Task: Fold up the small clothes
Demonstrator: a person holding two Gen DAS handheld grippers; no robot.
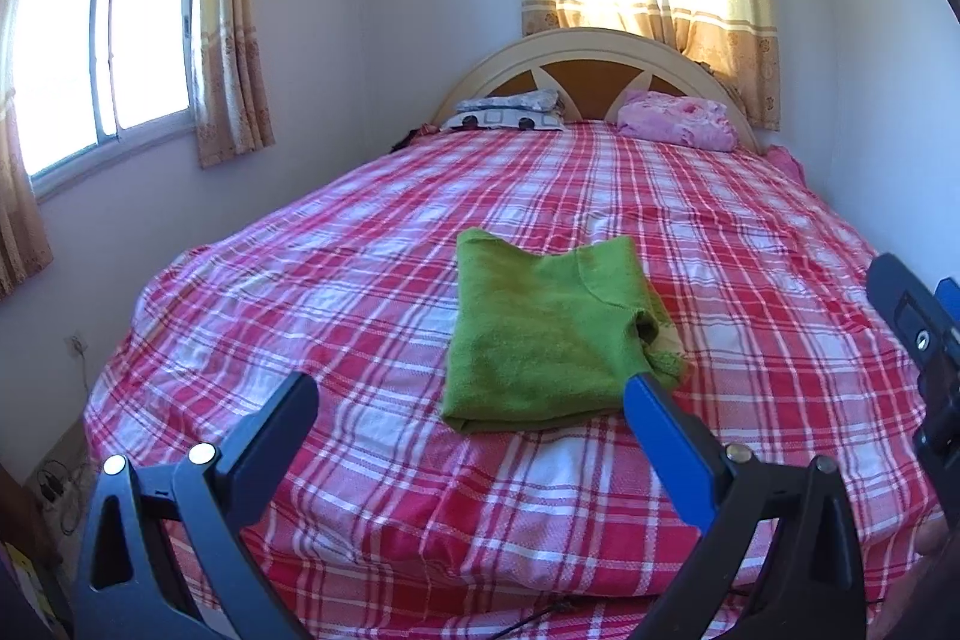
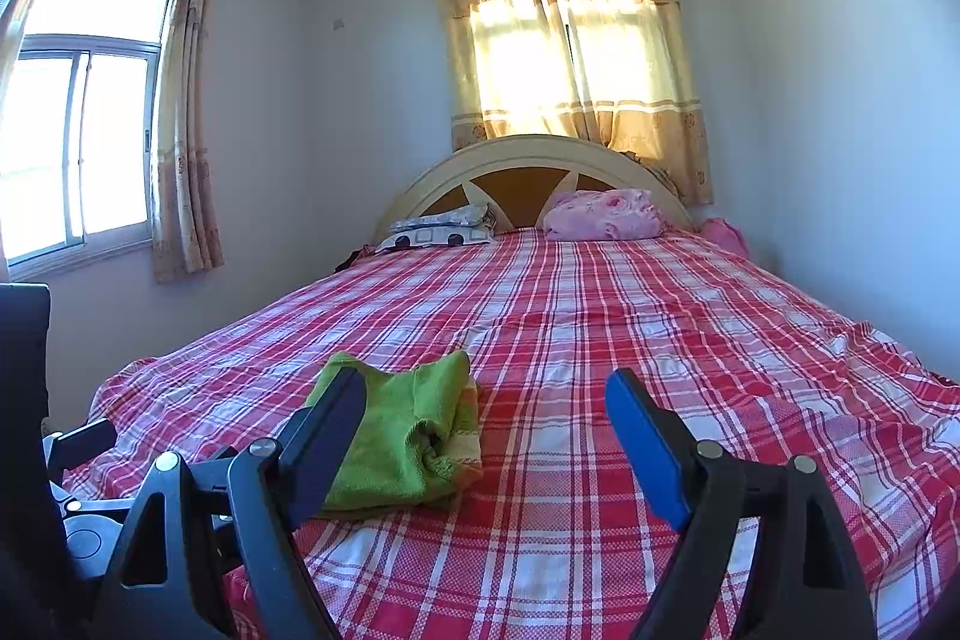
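Observation:
A small green garment (image 1: 540, 334) lies folded into a rough square on the red plaid bedspread (image 1: 336, 280), near the foot of the bed. My left gripper (image 1: 471, 394) hovers just short of its near edge, open, nothing between the fingers. In the right wrist view the same green garment (image 2: 414, 430) lies left of centre, partly behind the left fingertip. My right gripper (image 2: 486, 394) is open and empty, to the right of the garment above the bedspread (image 2: 600, 340). The right gripper's body (image 1: 918, 328) shows at the right edge of the left wrist view.
Pillows (image 1: 510, 112) and a pink bundle (image 1: 678, 118) lie against the curved headboard (image 1: 594, 52) at the far end. Walls close in on both sides, with curtained windows (image 1: 102, 40) left and behind. Cables lie on the floor (image 1: 60, 484) at the bed's left.

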